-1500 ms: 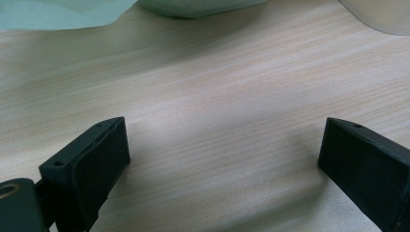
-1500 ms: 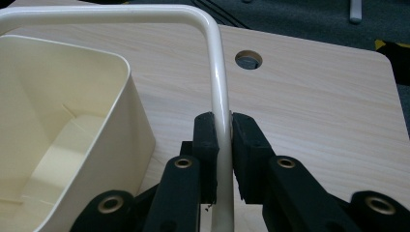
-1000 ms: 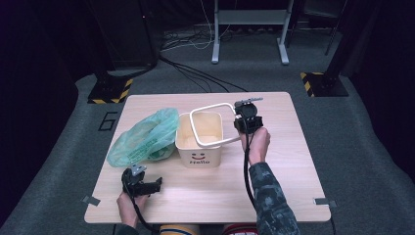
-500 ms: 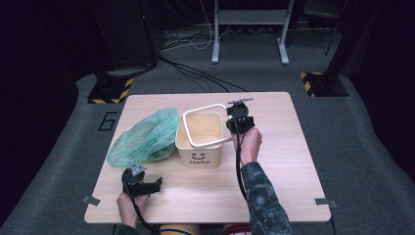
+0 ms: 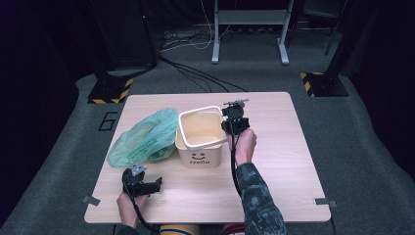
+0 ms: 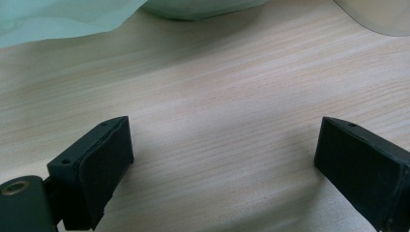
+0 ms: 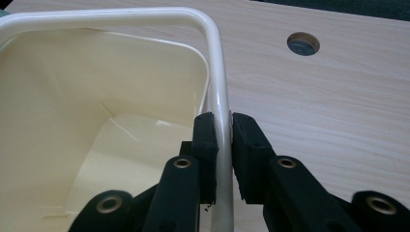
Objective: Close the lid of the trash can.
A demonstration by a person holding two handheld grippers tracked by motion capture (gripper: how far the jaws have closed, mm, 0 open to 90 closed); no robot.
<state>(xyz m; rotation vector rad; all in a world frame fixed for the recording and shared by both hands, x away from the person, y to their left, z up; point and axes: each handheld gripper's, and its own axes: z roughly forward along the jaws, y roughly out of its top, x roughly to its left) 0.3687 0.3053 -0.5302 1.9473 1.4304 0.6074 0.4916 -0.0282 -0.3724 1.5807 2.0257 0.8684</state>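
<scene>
High view: the bin (image 5: pixel 199 138) stands mid-table beside a green bag (image 5: pixel 144 137); the right gripper (image 5: pixel 234 117) is at its right rim, and the left gripper (image 5: pixel 142 182) rests near the table's front edge.

Left gripper view: jaws wide apart over bare table (image 6: pixel 217 111).

Right gripper view: jaws clamp the thin frame (image 7: pixel 218 96) above the bin. A sideways pull could likely tip the bin, or the frame could slip out.

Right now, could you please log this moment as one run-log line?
right gripper: jaws shut on bin frame | left gripper: jaws open, over table | cream bin: upright, green bag beside
</scene>
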